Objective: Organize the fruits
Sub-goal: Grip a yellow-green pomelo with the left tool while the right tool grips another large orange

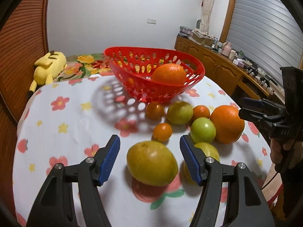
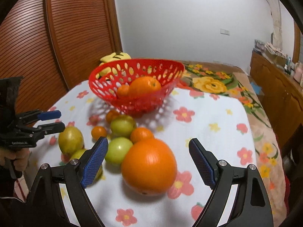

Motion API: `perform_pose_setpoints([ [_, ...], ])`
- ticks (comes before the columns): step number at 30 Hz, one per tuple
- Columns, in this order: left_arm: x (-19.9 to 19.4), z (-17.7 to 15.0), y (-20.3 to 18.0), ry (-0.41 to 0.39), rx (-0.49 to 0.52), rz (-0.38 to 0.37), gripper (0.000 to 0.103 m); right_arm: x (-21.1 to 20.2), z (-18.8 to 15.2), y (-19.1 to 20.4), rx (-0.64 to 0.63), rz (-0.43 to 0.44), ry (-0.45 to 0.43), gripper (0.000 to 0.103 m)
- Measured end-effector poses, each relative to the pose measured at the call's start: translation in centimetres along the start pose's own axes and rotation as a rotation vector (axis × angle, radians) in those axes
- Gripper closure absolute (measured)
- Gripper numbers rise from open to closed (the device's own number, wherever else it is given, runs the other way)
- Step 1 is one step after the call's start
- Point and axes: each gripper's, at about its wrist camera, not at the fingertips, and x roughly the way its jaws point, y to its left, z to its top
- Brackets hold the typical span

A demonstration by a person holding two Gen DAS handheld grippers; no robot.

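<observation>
- Fruits are spread on the flowered tablecloth (image 1: 62, 124) in front of the red basket (image 1: 197, 70); one large orange (image 1: 169, 73) is already seen inside the basket, and in the right wrist view a small orange (image 2: 123, 90) is seen beside it.
- A yellow-green citrus (image 1: 152, 163) lies on the cloth between the fingers of the left gripper (image 1: 149, 157); the jaws are spread and the blue pads are not touching it.
- Another big orange (image 2: 149, 166) lies between the fingers of the right gripper (image 2: 148, 160); these jaws are spread wide too, with a gap on both sides.
- Near them a green fruit (image 1: 203, 130), a second yellow-green fruit (image 1: 180, 112) and three small oranges are grouped closely together.
- A yellow plush toy (image 1: 49, 66) is seen behind the basket, at the far edge of the cloth.
- A wooden cabinet (image 1: 214, 60) with small items on top is placed along the wall.
</observation>
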Motion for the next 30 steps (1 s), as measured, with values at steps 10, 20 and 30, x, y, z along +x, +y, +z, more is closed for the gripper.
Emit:
perform_pose_setpoints([
  [10,0.7,-1.6,0.1,0.036,-0.028,0.001,0.037,1.4,-2.1,-0.6,0.049,0.03,0.019,0.014],
  [20,1.4,-2.1,-0.2,0.062,-0.035,0.002,0.037,2.9,-3.2,-0.9,0.09,0.043,0.033,0.014],
  [30,2.1,-2.3,0.0,0.073,-0.045,0.002,0.035,3.8,-3.7,-0.9,0.09,0.036,0.05,0.014],
])
